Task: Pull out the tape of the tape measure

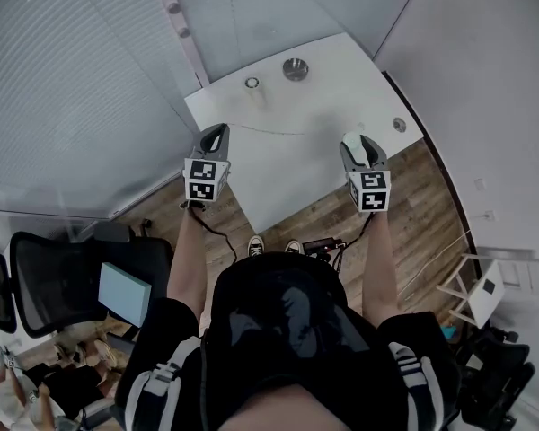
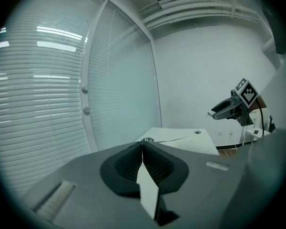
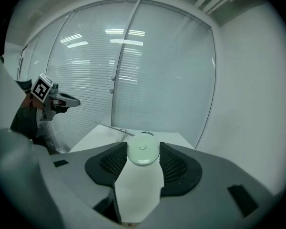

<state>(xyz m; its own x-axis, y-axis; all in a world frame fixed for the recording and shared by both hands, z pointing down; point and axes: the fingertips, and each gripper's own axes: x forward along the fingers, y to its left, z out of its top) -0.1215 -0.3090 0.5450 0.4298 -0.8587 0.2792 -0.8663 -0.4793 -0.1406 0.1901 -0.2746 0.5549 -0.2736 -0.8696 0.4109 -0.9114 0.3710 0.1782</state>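
Note:
A round, pale tape measure case (image 3: 142, 155) sits between the pads of my right gripper (image 3: 143, 144), which is shut on it. From the head view the case shows white in that gripper (image 1: 359, 139), held over the white table (image 1: 278, 173). No pulled-out tape shows at the case. My left gripper (image 1: 217, 131) hangs level with it, to the left and well apart. Its jaws (image 2: 143, 144) are shut edge to edge with nothing visible between them. Each gripper appears in the other's view: the right gripper (image 2: 225, 110) and the left gripper (image 3: 66, 100).
On the table lie a round metal piece (image 1: 296, 69), a small ring (image 1: 251, 83), another small disc (image 1: 399, 125) and a thin curved line (image 1: 278, 131). Window blinds (image 1: 72, 88) run along the left. A black office chair (image 1: 49, 281) stands lower left, a white chair (image 1: 485, 285) lower right.

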